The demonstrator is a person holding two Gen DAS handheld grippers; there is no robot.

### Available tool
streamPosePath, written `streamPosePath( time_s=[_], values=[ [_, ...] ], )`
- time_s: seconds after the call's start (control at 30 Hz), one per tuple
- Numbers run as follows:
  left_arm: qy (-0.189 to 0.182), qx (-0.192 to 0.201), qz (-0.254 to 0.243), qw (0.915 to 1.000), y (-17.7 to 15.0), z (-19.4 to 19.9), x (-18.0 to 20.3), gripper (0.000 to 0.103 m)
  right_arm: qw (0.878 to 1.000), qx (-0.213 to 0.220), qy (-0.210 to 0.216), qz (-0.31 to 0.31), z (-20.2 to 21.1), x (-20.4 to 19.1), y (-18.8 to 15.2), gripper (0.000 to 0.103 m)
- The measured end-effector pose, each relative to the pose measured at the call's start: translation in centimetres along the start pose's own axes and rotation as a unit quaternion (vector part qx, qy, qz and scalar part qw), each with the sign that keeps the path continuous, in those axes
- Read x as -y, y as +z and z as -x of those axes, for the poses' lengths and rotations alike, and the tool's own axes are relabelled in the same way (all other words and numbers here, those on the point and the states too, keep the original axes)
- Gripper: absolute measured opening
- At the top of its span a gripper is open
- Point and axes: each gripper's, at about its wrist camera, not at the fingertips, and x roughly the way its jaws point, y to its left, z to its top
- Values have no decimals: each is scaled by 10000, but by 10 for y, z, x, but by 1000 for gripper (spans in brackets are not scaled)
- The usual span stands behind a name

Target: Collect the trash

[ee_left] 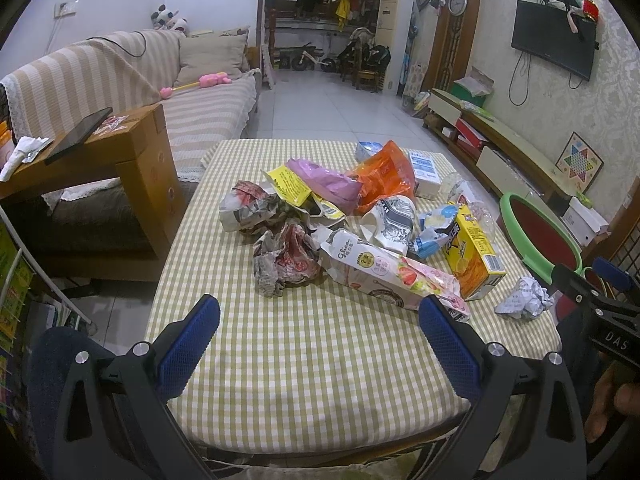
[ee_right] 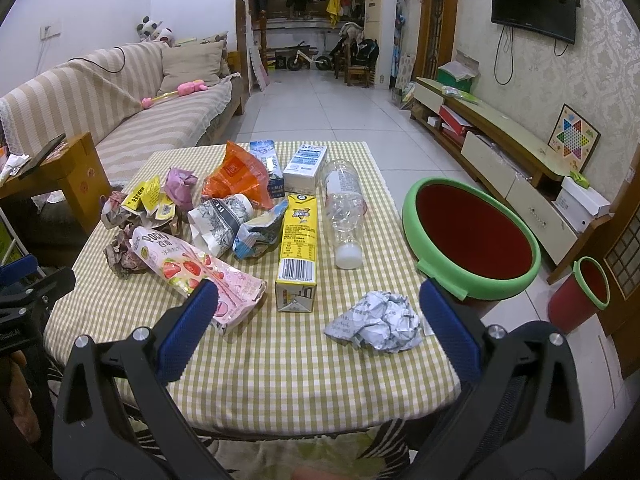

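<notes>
Trash heaped mid-table [ee_right: 280, 360], crumpled paper ball [ee_right: 374, 320] nearest right gripper [ee_right: 316, 320]. Both grippers, left gripper [ee_left: 320, 328] included, wide and empty. Best: pinch ball centrally, lift clear, drop into green-rimmed bin [ee_right: 472, 236] beside table.

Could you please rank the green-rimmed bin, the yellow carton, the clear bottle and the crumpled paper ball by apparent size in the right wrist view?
1. Green-rimmed bin.
2. Yellow carton and clear bottle: alike, unranked.
3. Crumpled paper ball, smallest though nearest the camera.
</notes>
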Motion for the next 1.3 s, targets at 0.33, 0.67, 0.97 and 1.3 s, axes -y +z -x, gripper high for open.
streamPosePath(
  time_s=[0.33,0.67,0.97,1.3],
  values=[
    [-7,-19,57,10000,1,0,0,95,10000,-47,7,-7,-2,1,-2,99],
    [-10,-24,63,10000,0,-1,-1,95,10000,-50,6,-3,-2,1,-3,99],
    [-14,-37,67,10000,0,-1,-2,95,10000,-59,6,3,-3,0,-3,99],
    [-17,-49,76,10000,0,-2,-2,95,9999,-111,25,15,-4,0,-7,99]
  ],
)
